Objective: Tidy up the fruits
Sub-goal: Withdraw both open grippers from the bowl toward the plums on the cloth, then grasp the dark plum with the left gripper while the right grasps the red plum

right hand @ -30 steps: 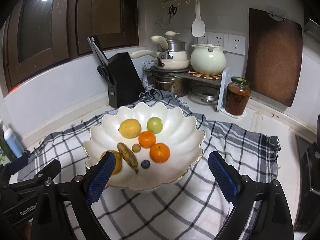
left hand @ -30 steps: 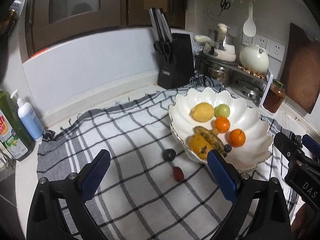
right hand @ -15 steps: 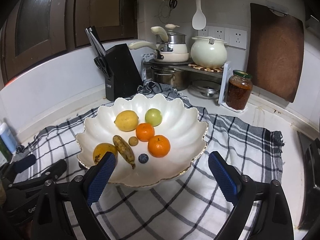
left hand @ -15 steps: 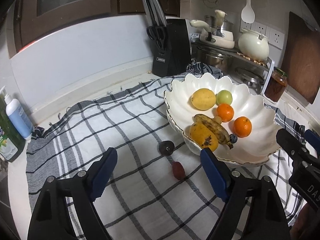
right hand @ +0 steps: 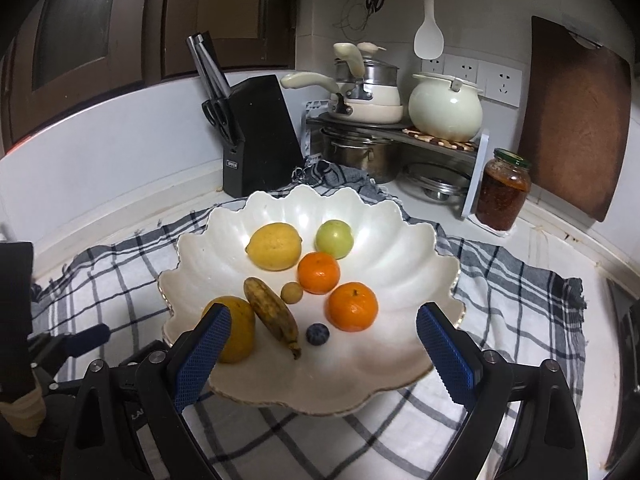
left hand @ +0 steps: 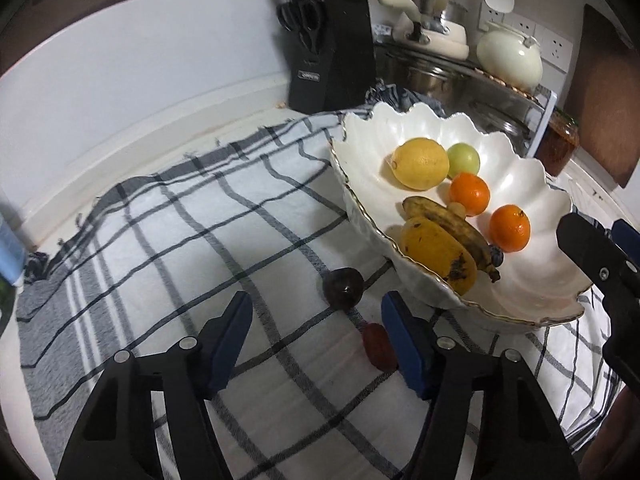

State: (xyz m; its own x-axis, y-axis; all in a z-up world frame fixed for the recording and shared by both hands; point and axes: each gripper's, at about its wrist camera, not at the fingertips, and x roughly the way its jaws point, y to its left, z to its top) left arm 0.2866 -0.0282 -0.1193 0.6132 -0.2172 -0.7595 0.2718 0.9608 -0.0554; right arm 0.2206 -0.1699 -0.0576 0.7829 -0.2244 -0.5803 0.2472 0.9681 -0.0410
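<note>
On kitchen counter, checked cloth

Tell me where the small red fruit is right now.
In the left wrist view the red fruit lies on the checked cloth, outside the bowl, just below the dark fruit and against the inner side of the closing left gripper's right finger.

A white scalloped bowl with a thin gold rim sits on a white cloth checked in black and grey. Inside lie a yellow lemon, a pale green apple, two orange mandarins, a brown-spotted banana and a dark blue blueberry. The gripper pads are blue.
</note>
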